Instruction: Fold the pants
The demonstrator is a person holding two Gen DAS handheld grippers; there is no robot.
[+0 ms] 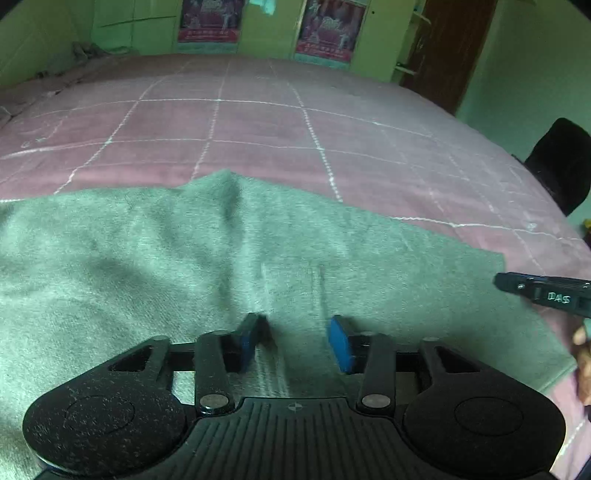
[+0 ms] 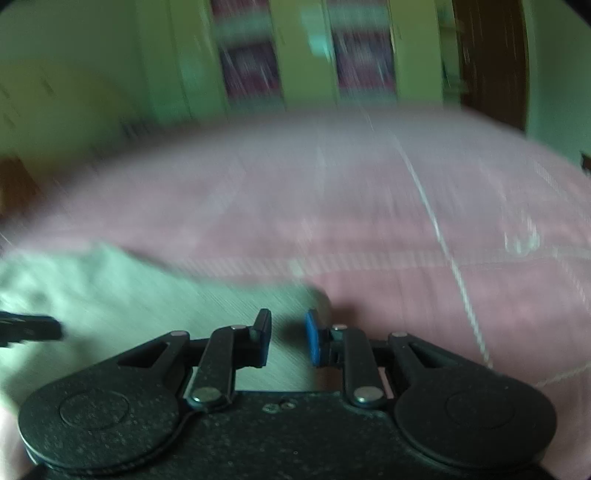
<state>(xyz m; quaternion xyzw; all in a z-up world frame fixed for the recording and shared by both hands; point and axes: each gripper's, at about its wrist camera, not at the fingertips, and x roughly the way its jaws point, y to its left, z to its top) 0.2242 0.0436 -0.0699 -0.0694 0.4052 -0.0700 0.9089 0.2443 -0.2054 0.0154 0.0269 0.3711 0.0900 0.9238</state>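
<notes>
The grey-green pants lie spread across the near part of the pink bed, with a raised crease running up the middle. My left gripper is open, its blue pads low over the cloth and empty. My right gripper is open and empty over the right end of the pants, near their edge. The right wrist view is blurred by motion. The right gripper's black tip shows at the right of the left wrist view, and the left gripper's tip at the left of the right wrist view.
The pink bedcover with white grid lines stretches far beyond the pants. A black chair stands at the bed's right side. Green wardrobe doors with posters and a brown door are behind the bed.
</notes>
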